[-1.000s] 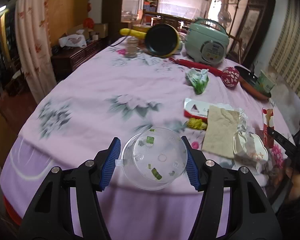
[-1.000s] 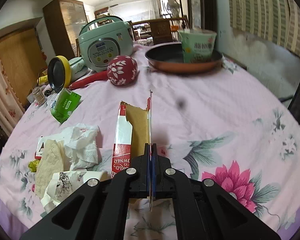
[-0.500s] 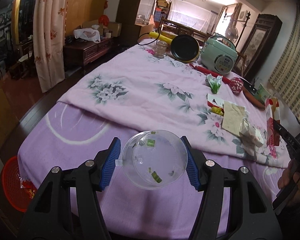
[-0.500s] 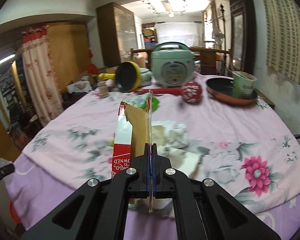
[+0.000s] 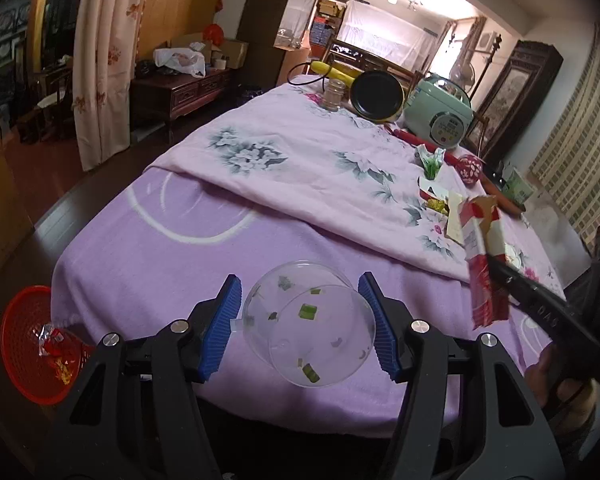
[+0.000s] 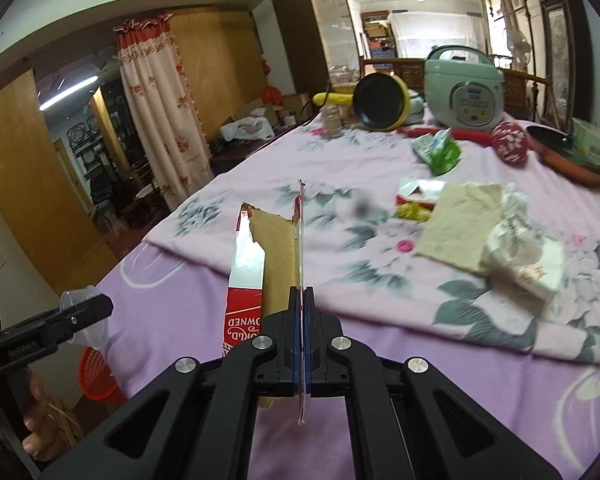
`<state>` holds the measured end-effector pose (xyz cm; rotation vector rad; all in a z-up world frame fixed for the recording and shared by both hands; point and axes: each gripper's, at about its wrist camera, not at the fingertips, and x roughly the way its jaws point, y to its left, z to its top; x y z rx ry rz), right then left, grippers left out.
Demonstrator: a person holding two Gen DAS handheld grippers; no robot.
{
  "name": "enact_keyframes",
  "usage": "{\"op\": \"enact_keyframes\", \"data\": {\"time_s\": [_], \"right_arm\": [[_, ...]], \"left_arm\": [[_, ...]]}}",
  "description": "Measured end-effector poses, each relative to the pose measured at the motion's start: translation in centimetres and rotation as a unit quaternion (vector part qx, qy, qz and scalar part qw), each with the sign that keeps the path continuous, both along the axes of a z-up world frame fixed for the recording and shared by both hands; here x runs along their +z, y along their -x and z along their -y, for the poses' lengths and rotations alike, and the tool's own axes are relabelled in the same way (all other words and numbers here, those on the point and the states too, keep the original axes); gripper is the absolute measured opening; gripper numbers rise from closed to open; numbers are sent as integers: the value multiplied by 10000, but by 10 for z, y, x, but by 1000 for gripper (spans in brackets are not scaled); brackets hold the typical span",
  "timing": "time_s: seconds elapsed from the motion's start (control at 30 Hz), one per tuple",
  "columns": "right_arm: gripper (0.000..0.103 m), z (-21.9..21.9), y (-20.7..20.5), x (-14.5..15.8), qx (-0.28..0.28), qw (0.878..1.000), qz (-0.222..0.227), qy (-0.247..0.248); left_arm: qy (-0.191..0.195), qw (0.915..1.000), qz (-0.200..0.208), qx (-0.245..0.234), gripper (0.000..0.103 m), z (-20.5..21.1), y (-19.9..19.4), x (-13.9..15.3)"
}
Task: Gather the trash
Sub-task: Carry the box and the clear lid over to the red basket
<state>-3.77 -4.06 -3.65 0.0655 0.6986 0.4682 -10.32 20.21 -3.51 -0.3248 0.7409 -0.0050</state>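
Observation:
My left gripper (image 5: 306,320) is shut on a clear plastic bowl (image 5: 320,336) with green scraps stuck inside, held over the near edge of the purple-covered table (image 5: 180,264). A red mesh basket (image 5: 32,344) with some wrappers in it sits on the floor, low at the left. My right gripper (image 6: 302,320) is shut on a torn red-and-white cardboard box (image 6: 256,264), which stands upright in its jaws. The left wrist view shows that box (image 5: 484,264) off to the right. On the table lie a green wrapper (image 6: 440,152), a brown paper sheet (image 6: 460,220) and crumpled tissue (image 6: 516,240).
At the table's far end stand a green rice cooker (image 6: 464,92), a yellow pan (image 6: 380,100), a red patterned ball (image 6: 510,144) and an orange pan (image 6: 560,152). A curtain (image 5: 104,60) and a dark wooden cabinet (image 5: 180,92) stand to the left. A hand (image 6: 36,412) grips the left tool.
Both grippers have drawn back from the table's middle to its near edge, each keeping its load. The red basket has come into view at the lower left.

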Motion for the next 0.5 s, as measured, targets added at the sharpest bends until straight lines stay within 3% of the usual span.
{"op": "enact_keyframes", "data": {"time_s": [0.13,0.5], "right_arm": [[2,-22,10,-2,277,9996,-74,12],[2,-56,35,27,809,9967,51,-48]], "left_arm": [[475,9988,30,-87,59,-20,16,5],[754,9954,546,-239,59,-40,50,36]]}}
